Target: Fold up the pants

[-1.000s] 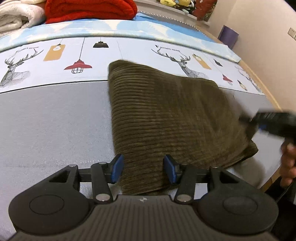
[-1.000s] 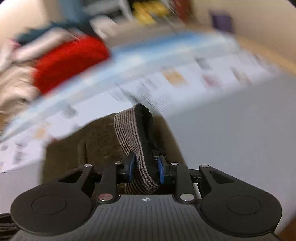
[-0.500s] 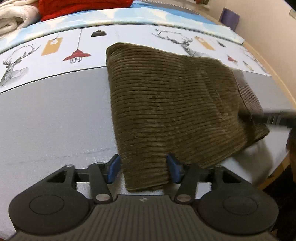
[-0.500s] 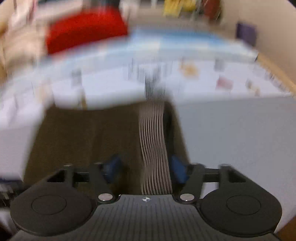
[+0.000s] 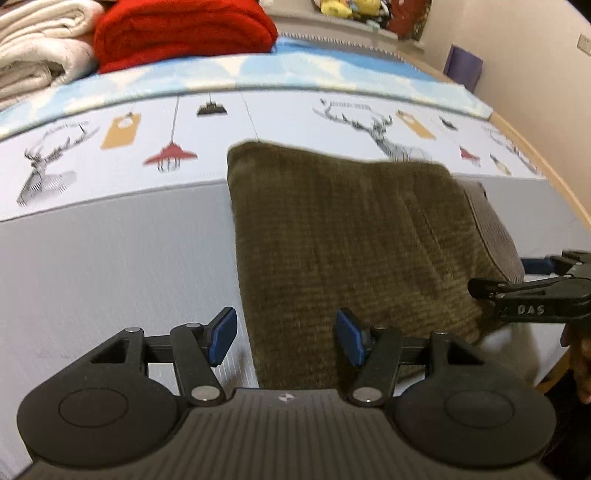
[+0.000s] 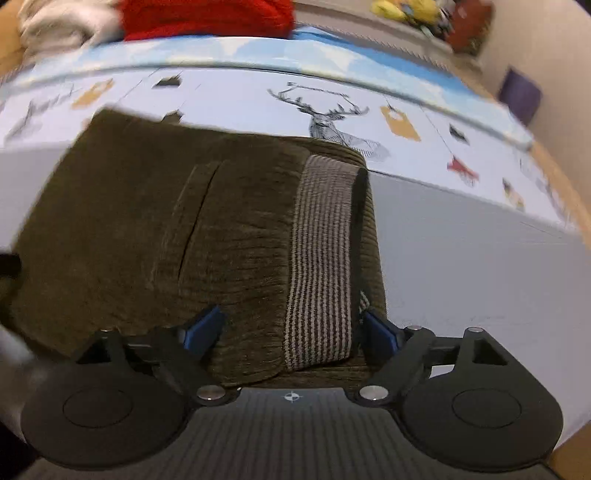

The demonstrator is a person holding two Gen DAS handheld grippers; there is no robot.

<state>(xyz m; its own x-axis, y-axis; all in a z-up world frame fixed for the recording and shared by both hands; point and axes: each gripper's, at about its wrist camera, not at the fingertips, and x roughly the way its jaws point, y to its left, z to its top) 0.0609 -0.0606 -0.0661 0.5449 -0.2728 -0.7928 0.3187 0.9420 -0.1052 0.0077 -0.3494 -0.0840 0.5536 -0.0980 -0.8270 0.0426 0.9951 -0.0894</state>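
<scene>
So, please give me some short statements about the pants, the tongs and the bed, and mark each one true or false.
1. The olive-brown corduroy pants lie folded on the grey mat. True.
2. The left tongs pinch the pants tightly. False: the blue pads stand apart, not pressing the cloth.
3. The striped elastic waistband lies on top of the fold. True.
4. The right tongs lift the waistband into the air. False: their jaws are opening and the waistband rests flat between them.
5. The folded red blanket covers the pants. False: it sits far behind them.
</scene>
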